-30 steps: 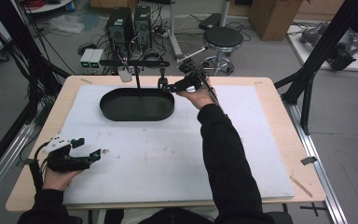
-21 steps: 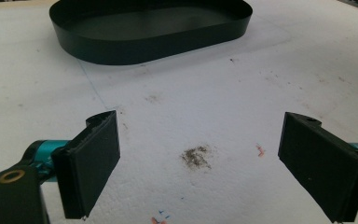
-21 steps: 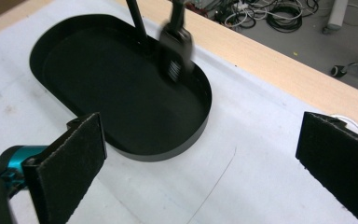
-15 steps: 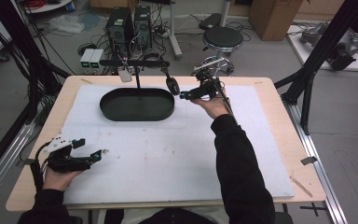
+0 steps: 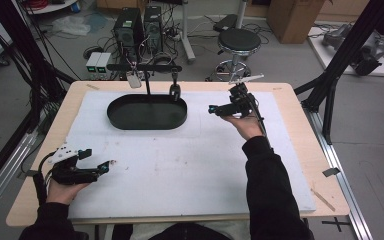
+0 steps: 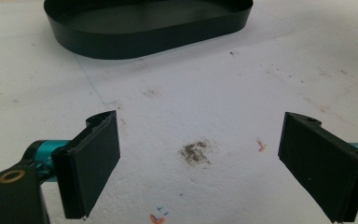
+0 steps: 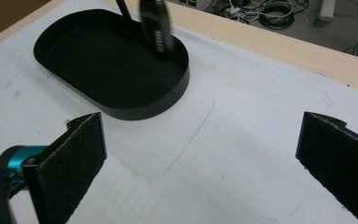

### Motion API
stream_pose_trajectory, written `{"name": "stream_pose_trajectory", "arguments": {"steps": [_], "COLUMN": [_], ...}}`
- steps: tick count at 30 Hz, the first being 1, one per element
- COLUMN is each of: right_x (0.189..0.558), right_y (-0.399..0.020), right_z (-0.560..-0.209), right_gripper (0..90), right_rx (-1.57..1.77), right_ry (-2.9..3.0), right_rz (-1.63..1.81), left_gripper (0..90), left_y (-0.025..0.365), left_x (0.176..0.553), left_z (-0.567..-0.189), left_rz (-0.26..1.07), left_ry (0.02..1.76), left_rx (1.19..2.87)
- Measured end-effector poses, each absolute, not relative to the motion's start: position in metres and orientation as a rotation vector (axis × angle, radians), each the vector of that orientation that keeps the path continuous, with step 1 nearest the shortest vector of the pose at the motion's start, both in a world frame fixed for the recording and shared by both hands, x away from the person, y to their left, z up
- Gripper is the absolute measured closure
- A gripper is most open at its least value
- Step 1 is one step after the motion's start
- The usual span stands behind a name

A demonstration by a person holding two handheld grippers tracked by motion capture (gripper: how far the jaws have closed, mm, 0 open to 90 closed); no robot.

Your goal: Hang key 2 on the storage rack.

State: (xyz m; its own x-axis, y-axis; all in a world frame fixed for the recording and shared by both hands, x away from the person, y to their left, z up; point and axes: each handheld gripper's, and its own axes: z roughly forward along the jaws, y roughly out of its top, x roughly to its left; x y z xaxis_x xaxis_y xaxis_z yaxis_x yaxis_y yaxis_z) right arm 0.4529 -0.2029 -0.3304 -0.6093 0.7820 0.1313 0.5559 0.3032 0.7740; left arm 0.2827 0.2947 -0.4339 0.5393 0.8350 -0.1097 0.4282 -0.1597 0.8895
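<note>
Here the right gripper [image 5: 214, 109] hangs over the white mat [image 5: 190, 155], just right of the black oval tray [image 5: 147, 113] and apart from it, its tips aimed left toward the tray. In the right gripper view its two black jaws are spread wide with only bare mat between them — nothing is pinched. Ahead of them sits the tray, empty inside, near the far edge of the mat where the wooden table [image 5: 285, 90] shows. A thin black post rises from the tray's far rim to a crossbar [image 5: 144, 67], and two things hang from that bar: a pale tag [image 5: 134, 80] at the left and a dark tag [image 5: 174, 90] at the right. The dark tag dangles over the tray's right end; in the right gripper view it is blurred, so its print cannot be read.

The left gripper [image 5: 106, 165] lies low at the near left corner of the mat, held in the person's left hand [image 5: 66, 186], well apart from the tray. In the left gripper view its jaws also stand wide apart and hold nothing — between them the mat shows a small grey-brown smudge [image 6: 195, 152] and a few coloured pen marks. The tray's near wall [image 6: 144, 39] runs across the top of that view.
</note>
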Motion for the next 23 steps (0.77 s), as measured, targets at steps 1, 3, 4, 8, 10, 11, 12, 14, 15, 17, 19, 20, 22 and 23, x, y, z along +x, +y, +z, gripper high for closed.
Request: {"name": "stream_pose_trajectory", "arguments": {"steps": [1, 3, 4, 8, 10, 11, 12, 14, 15, 17, 19, 20, 22, 23], "right_x": [0.451, 0.447, 0.445, 0.441, 0.439, 0.437, 0.436, 0.432, 0.430, 0.426, 0.422, 0.419, 0.414, 0.412], "right_y": [-0.206, -0.212, -0.215, -0.226, -0.231, -0.233, -0.236, -0.240, -0.243, -0.247, -0.253, -0.255, -0.261, -0.263], "right_z": [-0.331, -0.334, -0.335, -0.339, -0.341, -0.342, -0.343, -0.345, -0.346, -0.348, -0.349, -0.350, -0.353, -0.354], "right_gripper": [0.8, 0.8, 0.8, 0.8, 0.8, 0.8, 0.8, 0.8, 0.8, 0.8, 0.8, 0.8, 0.8, 0.8], "right_rx": [1.218, 1.213, 1.220, 1.248, 1.255, 1.251, 1.256, 1.261, 1.266, 1.271, 1.274, 1.281, 1.284, 1.283], "right_ry": [2.305, 2.303, 2.302, 2.312, 2.310, 2.308, 2.305, 2.299, 2.295, 2.293, 2.286, 2.281, 2.277, 2.280], "right_rz": [1.195, 1.196, 1.199, 1.200, 1.189, 1.187, 1.187, 1.179, 1.182, 1.177, 1.174, 1.177, 1.178, 1.180], "left_gripper": [13.0, 13.0, 13.0, 13.0, 13.0, 13.0, 13.0, 13.0, 13.0, 13.0, 13.0, 13.0, 13.0, 13.0], "left_y": [0.295, 0.295, 0.295, 0.293, 0.293, 0.293, 0.293, 0.293, 0.293, 0.293, 0.292, 0.292, 0.292, 0.292], "left_x": [0.283, 0.283, 0.282, 0.282, 0.282, 0.281, 0.281, 0.281, 0.281, 0.281, 0.280, 0.280, 0.280, 0.280], "left_z": [-0.434, -0.434, -0.434, -0.434, -0.434, -0.434, -0.434, -0.434, -0.434, -0.434, -0.434, -0.434, -0.435, -0.435], "left_rz": [0.512, 0.512, 0.514, 0.512, 0.513, 0.512, 0.512, 0.509, 0.505, 0.503, 0.501, 0.501, 0.501, 0.501], "left_ry": [1.051, 1.052, 1.053, 1.049, 1.048, 1.048, 1.049, 1.052, 1.053, 1.050, 1.050, 1.050, 1.050, 1.048], "left_rx": [1.784, 1.785, 1.784, 1.792, 1.795, 1.795, 1.794, 1.795, 1.798, 1.801, 1.800, 1.800, 1.802, 1.806]}}
